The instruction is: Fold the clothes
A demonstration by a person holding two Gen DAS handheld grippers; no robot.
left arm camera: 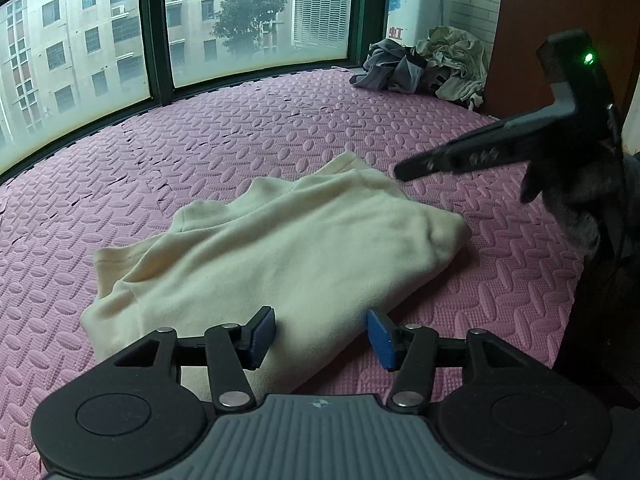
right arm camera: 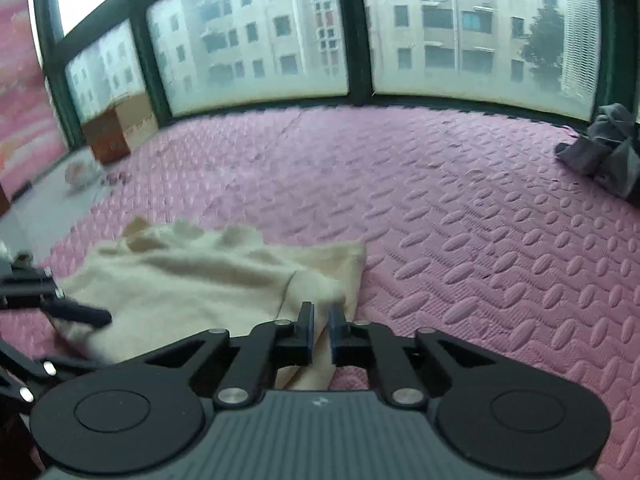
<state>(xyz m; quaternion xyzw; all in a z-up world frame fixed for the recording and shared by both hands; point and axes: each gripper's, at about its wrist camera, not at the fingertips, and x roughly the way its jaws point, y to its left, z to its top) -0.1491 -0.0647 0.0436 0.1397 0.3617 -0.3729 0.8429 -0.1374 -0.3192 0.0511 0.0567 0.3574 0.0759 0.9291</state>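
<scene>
A: Right wrist view, entry. The right gripper (right arm camera: 320, 334) had its jaws nearly closed, with a fold of the cream garment (right arm camera: 192, 276) between them.

B: Surface?

A: A pink foam mat (right arm camera: 460, 208). The left gripper (right arm camera: 60, 312) entered at the left edge, beside the garment; jaw state unreadable. Grey clothes (right arm camera: 608, 152) lay far right, a cardboard box (right arm camera: 120, 128) by the window (right arm camera: 256, 44).

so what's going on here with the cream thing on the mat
A person with a two-finger gripper in each hand is folding a cream fleece garment on a pink embossed foam mat. The garment lies already doubled over. The left gripper is open at its near edge, gripping nothing. The right gripper is nearly closed at the garment's other side; whether it pinches cloth is unclear. A crumpled pile of grey and beige clothes waits by the window.
</scene>
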